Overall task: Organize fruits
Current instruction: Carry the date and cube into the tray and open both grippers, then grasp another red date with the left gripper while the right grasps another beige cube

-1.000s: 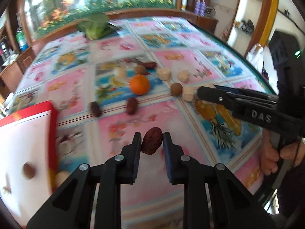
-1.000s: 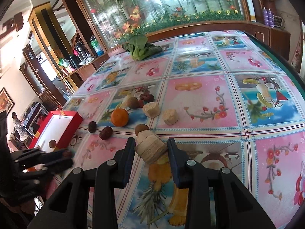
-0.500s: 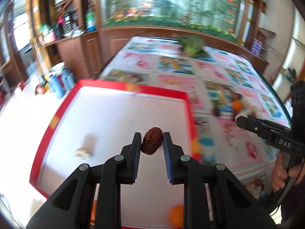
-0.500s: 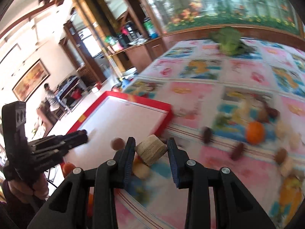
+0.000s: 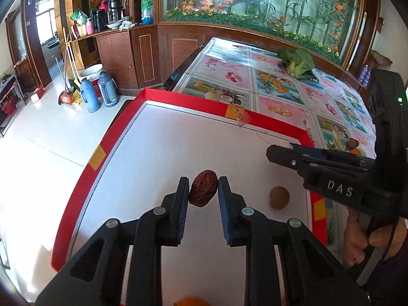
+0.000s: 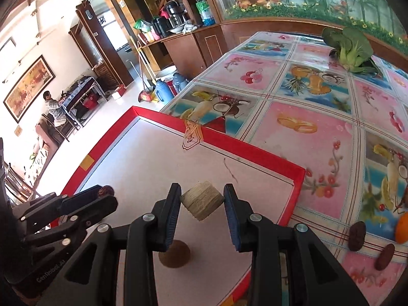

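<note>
My left gripper is shut on a dark red date and holds it above the white floor of a red-rimmed box. My right gripper is shut on a pale sugarcane chunk over the same box. A brown round fruit lies in the box, also in the right wrist view. The right gripper shows at the right of the left wrist view; the left gripper shows at the left of the right wrist view.
Two dark dates and an orange lie on the fruit-patterned tablecloth right of the box. A green vegetable sits at the far end. The box overhangs the table's left edge above the floor; thermoses stand below.
Both grippers have moved left from the loose fruit on the cloth to above the box, each still holding its piece. The box now fills both views.
</note>
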A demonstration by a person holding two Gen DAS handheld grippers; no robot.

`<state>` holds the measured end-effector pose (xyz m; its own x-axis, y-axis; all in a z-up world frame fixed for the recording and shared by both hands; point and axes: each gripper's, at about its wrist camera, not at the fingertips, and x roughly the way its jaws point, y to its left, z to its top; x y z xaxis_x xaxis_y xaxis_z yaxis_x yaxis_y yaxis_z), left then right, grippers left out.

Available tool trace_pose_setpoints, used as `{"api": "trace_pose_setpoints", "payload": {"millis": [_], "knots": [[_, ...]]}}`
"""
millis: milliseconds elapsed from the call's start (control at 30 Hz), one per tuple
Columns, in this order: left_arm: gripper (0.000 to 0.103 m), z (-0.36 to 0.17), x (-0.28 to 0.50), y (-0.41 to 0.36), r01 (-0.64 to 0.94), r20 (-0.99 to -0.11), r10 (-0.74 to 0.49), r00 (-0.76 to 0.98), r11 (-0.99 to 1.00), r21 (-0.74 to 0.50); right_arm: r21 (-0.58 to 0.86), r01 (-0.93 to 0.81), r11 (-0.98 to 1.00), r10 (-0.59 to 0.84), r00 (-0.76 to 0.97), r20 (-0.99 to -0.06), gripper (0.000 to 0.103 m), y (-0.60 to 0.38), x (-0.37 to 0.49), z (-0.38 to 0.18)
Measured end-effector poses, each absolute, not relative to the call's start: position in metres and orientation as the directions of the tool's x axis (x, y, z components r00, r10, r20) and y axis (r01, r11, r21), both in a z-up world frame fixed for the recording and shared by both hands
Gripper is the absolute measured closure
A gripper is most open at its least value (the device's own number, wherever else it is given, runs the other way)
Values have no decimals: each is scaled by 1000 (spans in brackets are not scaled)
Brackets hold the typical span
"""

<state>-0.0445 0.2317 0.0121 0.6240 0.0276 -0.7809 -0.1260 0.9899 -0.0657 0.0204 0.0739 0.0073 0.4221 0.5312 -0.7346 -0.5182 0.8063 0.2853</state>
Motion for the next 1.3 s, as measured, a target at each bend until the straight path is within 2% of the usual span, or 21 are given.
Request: {"api": "trace_pose_setpoints", "payload": {"millis": [233,300,333,400,433,500,533,633,833,1300], "knots": [[78,-1,-25,233,-156,-808,58,586,987,-42,277,-514,812,514,405,-756,68,78,22,2],[78,-3,-23,233,-168,-814,77,576,986,-26,281,-513,811,516,401,-757,61,77,22,3],[78,-4,-22,232,-171,-820,79,567,985,-24,290,-515,807,525,399,-752,54,75,21,4],[76,-5,-22,232,-172,-825,76,560,985,-25,311,-520,795,552,410,-726,52,69,19,9],[62,-5,-21,231,-178,-831,83,550,984,-20,315,-520,794,558,418,-717,52,68,19,12],[40,-4,-22,231,-189,-831,91,549,982,-17,340,-525,780,588,429,-686,52,58,17,18],[36,-1,-25,229,-193,-821,103,562,981,-10,353,-526,774,602,438,-668,52,52,16,21],[34,6,-29,225,-199,-811,126,571,980,12,372,-520,769,622,475,-622,52,28,13,31],[30,17,-45,202,-152,-802,93,590,988,3,411,-460,787,615,540,-574,49,-44,11,37],[30,23,-73,93,141,-817,-60,574,990,27,472,-241,848,484,715,-505,49,-192,-5,44]]}}
